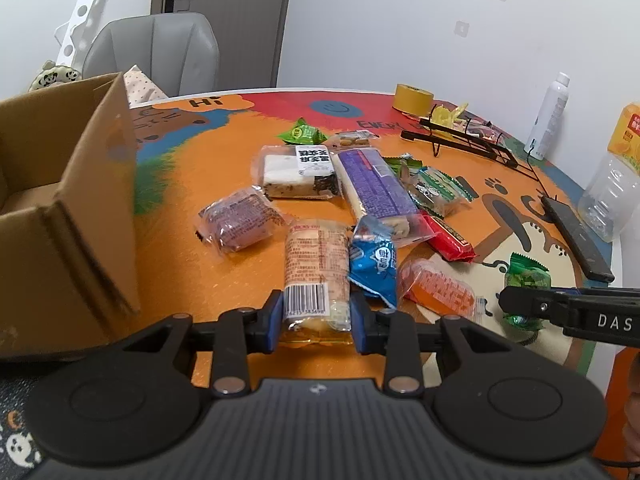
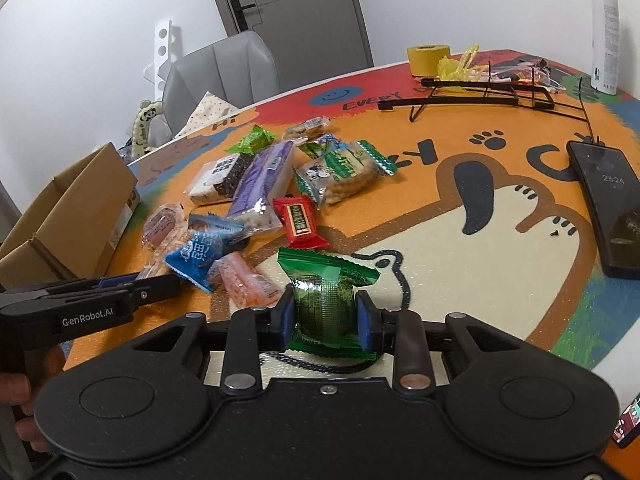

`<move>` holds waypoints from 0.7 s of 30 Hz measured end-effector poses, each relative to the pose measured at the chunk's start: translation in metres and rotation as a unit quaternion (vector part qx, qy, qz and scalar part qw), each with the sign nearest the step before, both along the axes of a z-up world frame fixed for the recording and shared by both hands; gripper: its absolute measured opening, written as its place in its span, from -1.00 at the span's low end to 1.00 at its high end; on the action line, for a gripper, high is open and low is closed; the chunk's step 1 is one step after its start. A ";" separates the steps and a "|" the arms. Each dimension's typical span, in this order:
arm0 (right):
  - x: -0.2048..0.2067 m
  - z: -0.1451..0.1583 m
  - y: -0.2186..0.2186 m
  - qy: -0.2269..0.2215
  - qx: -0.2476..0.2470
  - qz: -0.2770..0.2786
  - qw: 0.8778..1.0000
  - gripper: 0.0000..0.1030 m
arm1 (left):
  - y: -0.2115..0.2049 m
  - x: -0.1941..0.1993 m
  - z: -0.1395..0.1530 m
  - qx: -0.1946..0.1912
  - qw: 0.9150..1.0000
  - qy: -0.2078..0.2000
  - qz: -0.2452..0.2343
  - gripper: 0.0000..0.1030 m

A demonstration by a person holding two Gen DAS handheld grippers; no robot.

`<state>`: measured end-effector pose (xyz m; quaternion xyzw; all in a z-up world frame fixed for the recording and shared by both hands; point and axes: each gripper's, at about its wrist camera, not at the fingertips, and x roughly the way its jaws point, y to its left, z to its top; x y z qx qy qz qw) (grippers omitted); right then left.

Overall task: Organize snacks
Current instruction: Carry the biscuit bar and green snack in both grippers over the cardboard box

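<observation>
My left gripper point(image 1: 317, 316) is shut on a clear-wrapped bread roll point(image 1: 316, 264) with a barcode, at the near edge of the snack pile. My right gripper point(image 2: 326, 322) is shut on a green snack packet point(image 2: 325, 296); that packet also shows in the left wrist view point(image 1: 526, 276). An open cardboard box point(image 1: 60, 216) stands at the left, also in the right wrist view point(image 2: 68, 216). Loose snacks lie in the middle: a purple pack point(image 1: 374, 186), a blue packet point(image 1: 374, 266), a red bar point(image 1: 450, 238), an orange jelly pack point(image 1: 440, 290).
A black wire rack point(image 2: 472, 90), yellow tape roll point(image 2: 428, 58), white spray bottle point(image 2: 605, 36) and a phone point(image 2: 610, 208) lie at the table's right and far side. A clear juice bottle point(image 1: 614, 184) stands right. A grey chair point(image 1: 156, 56) is behind the table.
</observation>
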<state>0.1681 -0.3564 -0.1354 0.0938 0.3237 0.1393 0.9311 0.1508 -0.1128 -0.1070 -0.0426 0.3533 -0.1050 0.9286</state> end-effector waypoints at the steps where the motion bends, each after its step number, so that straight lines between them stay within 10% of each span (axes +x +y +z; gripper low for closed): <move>1: -0.001 0.001 0.002 -0.001 -0.001 0.000 1.000 -0.44 | 0.002 -0.001 0.001 -0.002 1.000 -0.001 0.001 -0.36; 21: -0.023 0.022 0.030 -0.030 -0.002 -0.008 1.000 -0.46 | 0.029 -0.036 0.041 -0.022 0.998 -0.066 -0.007 -0.36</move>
